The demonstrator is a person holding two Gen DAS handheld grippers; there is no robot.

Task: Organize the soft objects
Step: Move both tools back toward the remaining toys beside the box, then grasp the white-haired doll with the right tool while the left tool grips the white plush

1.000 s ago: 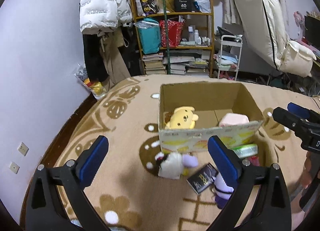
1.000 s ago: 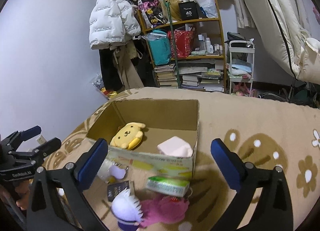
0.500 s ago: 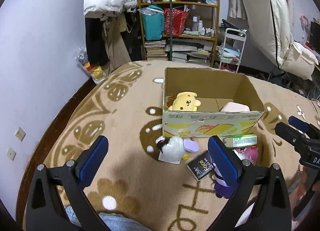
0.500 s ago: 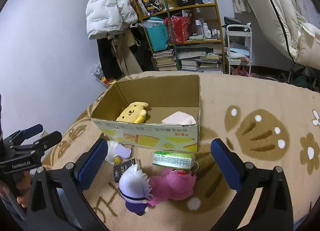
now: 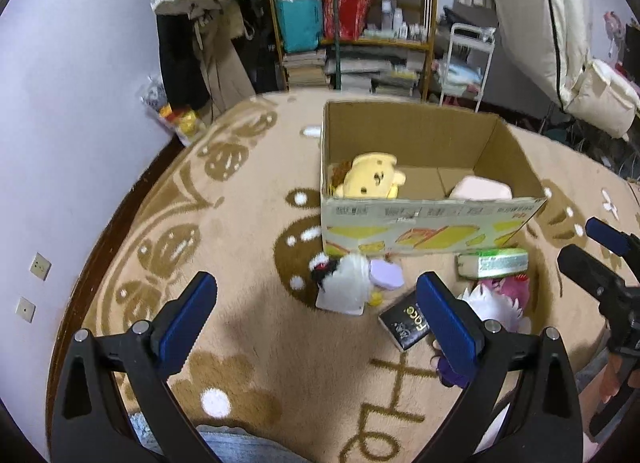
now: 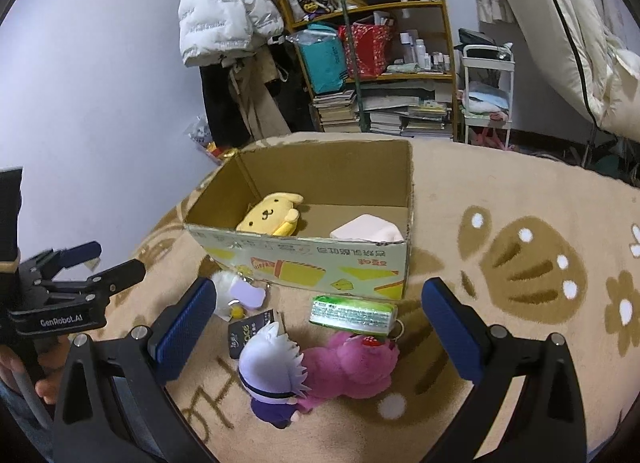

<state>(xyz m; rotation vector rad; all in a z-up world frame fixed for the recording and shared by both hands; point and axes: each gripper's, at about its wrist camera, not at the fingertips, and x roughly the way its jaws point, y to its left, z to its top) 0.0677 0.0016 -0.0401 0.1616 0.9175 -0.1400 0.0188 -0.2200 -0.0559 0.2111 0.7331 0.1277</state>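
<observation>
Left wrist view
- Left gripper [image 5: 316, 315]: lower frame, fingers spread wide, nothing between them, above the carpet [image 5: 240, 335].
- Right gripper [image 5: 600, 259]: right edge, fingers apart, holding nothing.
- Cardboard box [image 5: 424, 223]: centre, open top, standing on the carpet.
- Yellow plush dog [image 5: 370, 181]: inside the box, left end, against the near wall.
- Pink cushion [image 5: 480, 189]: inside the box, right end.
- White plush [image 5: 346, 283]: on the carpet just in front of the box, lower centre.
- Black packet [image 5: 406, 325]: right of the white plush, beside the right fingertip.
- Green tissue pack [image 5: 492, 262]: right of centre, close to the box front.

Right wrist view
- Right gripper [image 6: 316, 331]: lower frame, fingers wide open, empty.
- White-haired doll [image 6: 272, 367]: lower centre, between the fingers in the frame, lying on the carpet.
- Pink plush [image 6: 352, 363]: touching the doll's right side, tissue pack just above it.
- Left gripper [image 6: 106, 263]: left edge, fingers parted.
- Shelf [image 6: 376, 59]: upper centre, crowded with bags and books.
- White jacket [image 6: 224, 7]: upper left, hanging.
</observation>
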